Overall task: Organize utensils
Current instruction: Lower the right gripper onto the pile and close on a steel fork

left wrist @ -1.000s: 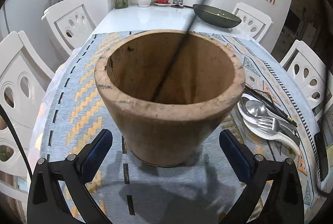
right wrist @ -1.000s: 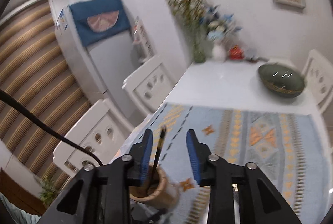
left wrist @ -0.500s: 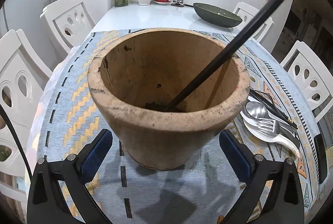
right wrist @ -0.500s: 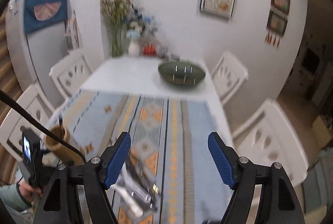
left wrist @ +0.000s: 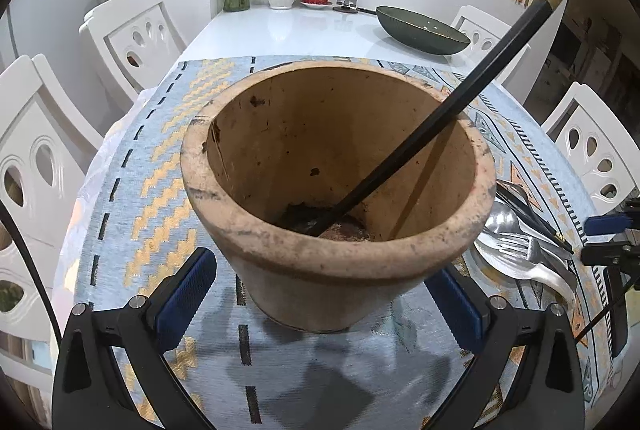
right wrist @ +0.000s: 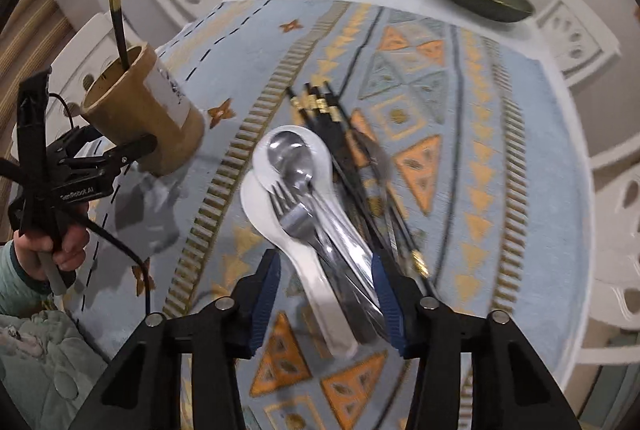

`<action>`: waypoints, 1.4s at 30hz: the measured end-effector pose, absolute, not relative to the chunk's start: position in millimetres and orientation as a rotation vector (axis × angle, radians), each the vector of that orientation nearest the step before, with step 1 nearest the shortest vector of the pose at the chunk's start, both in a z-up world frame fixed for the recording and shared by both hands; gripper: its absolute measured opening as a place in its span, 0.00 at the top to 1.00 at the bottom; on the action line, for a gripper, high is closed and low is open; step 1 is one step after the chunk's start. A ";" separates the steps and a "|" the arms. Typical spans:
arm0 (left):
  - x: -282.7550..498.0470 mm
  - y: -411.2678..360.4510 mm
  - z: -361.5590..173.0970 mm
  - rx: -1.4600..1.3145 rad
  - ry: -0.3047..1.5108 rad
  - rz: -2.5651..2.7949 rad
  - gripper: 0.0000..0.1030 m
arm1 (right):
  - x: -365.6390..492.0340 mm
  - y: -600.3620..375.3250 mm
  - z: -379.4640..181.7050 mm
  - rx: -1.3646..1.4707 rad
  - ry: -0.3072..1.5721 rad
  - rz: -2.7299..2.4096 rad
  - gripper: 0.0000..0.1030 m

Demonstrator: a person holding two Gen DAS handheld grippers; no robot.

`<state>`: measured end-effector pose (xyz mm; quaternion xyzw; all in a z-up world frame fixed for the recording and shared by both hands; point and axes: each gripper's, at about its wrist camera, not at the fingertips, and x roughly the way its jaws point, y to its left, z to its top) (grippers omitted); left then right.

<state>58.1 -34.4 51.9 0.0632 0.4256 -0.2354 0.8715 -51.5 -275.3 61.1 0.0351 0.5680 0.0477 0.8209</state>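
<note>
Right hand-held gripper (right wrist: 326, 290), jaws closing, astride utensil pile (right wrist: 316, 206); open cloth (right wrist: 500, 166) rightward.

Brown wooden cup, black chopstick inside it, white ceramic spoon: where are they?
Brown wooden cup (left wrist: 352, 270): left wrist view, front outer wall.
Black chopstick (left wrist: 472, 88): left wrist view, mid-shaft.
White ceramic spoon (right wrist: 320, 290): right wrist view, handle.

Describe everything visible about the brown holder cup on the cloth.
The holder cup is a tan, wood-like tapered vessel, wider at the rim, scuffed and stained inside. A pale label shows on its side in the right wrist view. It stands upright on the patterned cloth, between the left gripper pads. One black chopstick leans inside against its rim.
</note>
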 end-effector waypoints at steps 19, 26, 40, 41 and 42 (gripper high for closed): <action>61.6 -33.6 48.8 0.132 0.899 -0.479 0.01 | 3.0 -234.7 16.3 -0.094 1.289 0.159 0.63; 61.0 -32.0 49.5 0.134 0.893 -0.482 0.01 | -10.2 -233.1 32.6 -0.104 1.234 0.132 0.75; 56.6 -34.7 50.9 0.137 0.890 -0.492 0.01 | -24.7 -283.5 56.9 0.281 1.219 0.106 0.97; 56.7 -34.5 50.8 0.134 0.891 -0.492 0.01 | -22.2 -284.3 56.0 0.295 1.233 0.112 0.96; 57.1 -34.4 50.8 0.132 0.892 -0.491 0.01 | -19.8 -283.7 54.7 0.299 1.247 0.116 0.96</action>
